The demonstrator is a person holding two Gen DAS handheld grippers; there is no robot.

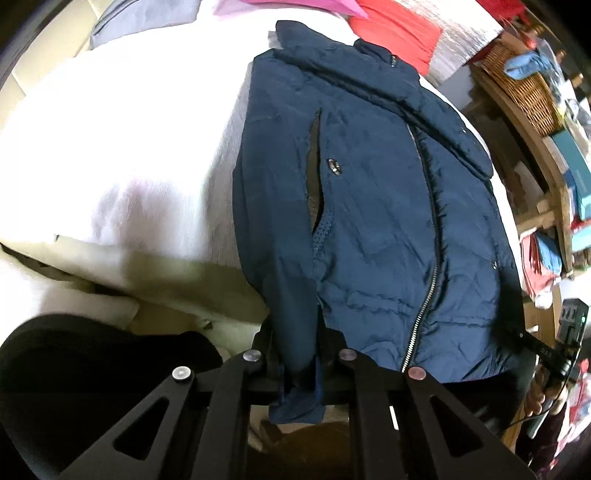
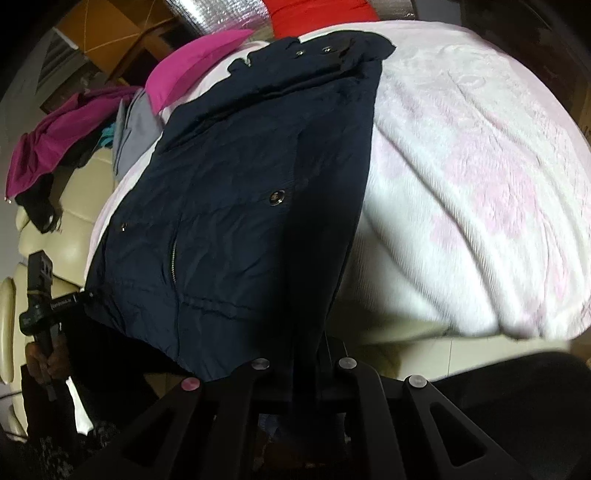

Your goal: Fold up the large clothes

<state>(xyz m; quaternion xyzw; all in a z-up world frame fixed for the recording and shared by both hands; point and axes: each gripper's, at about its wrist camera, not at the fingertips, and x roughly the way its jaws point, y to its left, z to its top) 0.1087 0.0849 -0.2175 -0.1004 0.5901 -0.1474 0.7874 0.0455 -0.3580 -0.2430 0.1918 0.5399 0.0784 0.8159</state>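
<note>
A navy zip-up jacket (image 1: 369,206) lies front-up on a white and pink blanket (image 1: 129,147), its collar at the far end. My left gripper (image 1: 299,365) is shut on the jacket's near hem at its left side, and a fold of navy cloth hangs down between the fingers. In the right wrist view the same jacket (image 2: 229,206) stretches away over the blanket (image 2: 480,184). My right gripper (image 2: 308,373) is shut on the hem at the jacket's right side, with dark cloth pinched between the fingers. Each gripper shows at the edge of the other's view, held by a hand.
A red garment (image 1: 399,26), a pink one (image 2: 192,62), a magenta one (image 2: 55,140) and a grey one (image 2: 133,122) lie beyond the collar. A wicker basket (image 1: 524,77) sits on cluttered wooden shelves (image 1: 546,166) to the right. Cream sofa cushions (image 2: 66,221) lie under the blanket.
</note>
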